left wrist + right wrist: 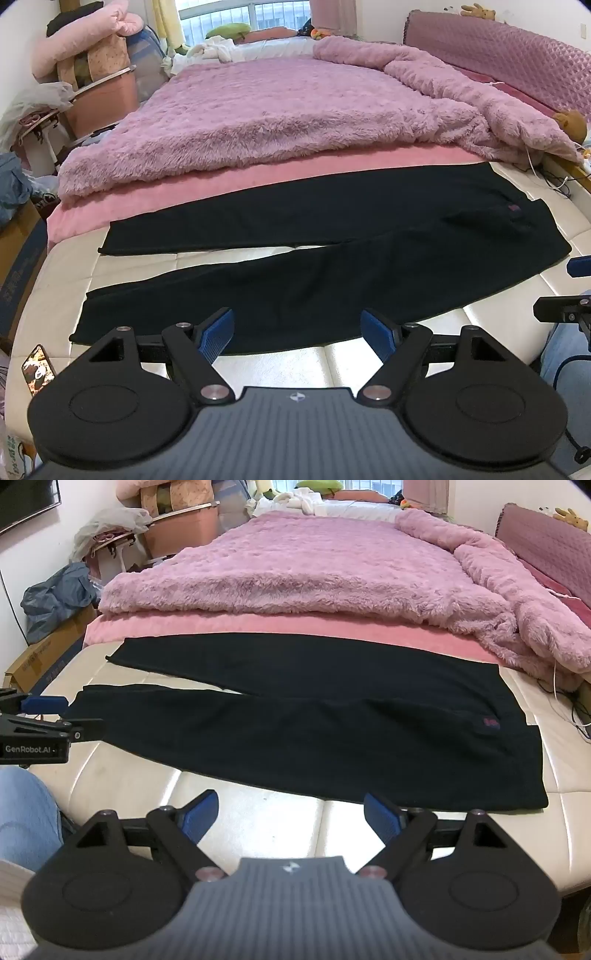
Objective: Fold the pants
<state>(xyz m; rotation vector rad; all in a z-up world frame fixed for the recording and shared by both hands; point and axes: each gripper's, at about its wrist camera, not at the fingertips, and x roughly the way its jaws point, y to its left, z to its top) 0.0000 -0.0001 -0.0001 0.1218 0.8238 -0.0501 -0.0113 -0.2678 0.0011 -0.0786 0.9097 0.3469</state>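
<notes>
Bedroom clutter rings your workspace: a fluffy pink blanket (pixel 280 110) covers the far bed, with a cream quilted mattress (pixel 258 812) bare in front. Black pants (pixel 332 251) lie flat across that mattress, legs spread toward your left, waistband right. Your left gripper (pixel 297 334) and right gripper (pixel 290 814) hover near its front edge, fingers spread, holding nothing. A phone (pixel 37 369) rests at the left corner.

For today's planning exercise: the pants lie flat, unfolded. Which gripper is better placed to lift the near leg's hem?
Left. The left gripper hovers open near the near leg, towards its hem; the right gripper faces the waist end.
</notes>
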